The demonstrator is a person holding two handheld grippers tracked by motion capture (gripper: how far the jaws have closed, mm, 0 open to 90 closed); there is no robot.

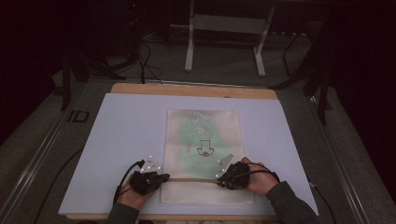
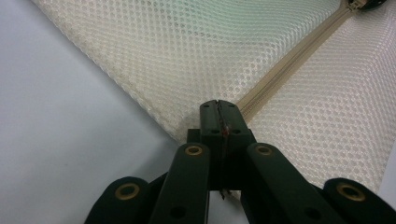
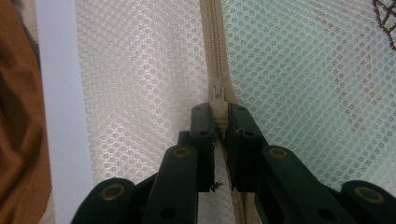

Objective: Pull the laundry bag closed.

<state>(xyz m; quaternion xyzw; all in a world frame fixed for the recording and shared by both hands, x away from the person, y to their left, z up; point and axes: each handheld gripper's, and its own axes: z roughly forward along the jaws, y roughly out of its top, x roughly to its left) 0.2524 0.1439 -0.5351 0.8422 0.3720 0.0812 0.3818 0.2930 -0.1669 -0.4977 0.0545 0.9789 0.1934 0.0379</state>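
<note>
Zipper (image 3: 215,51) of mesh bag (image 1: 204,135): my right gripper (image 3: 220,113) clamps its pull (image 3: 218,100), left gripper (image 2: 218,112) pinches the bag's edge; sliding remains.

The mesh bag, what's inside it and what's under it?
Through the mesh bag, something pale green shows, with a small dark drawing on it; what it is stays unclear. Below the zipper nothing shows inside. The bag lies on a white board.

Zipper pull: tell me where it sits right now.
In the right gripper view the zipper pull sits pinched between the right gripper jaws, on the zipper across the mesh bag, near the bag's right edge in the high view.
</note>
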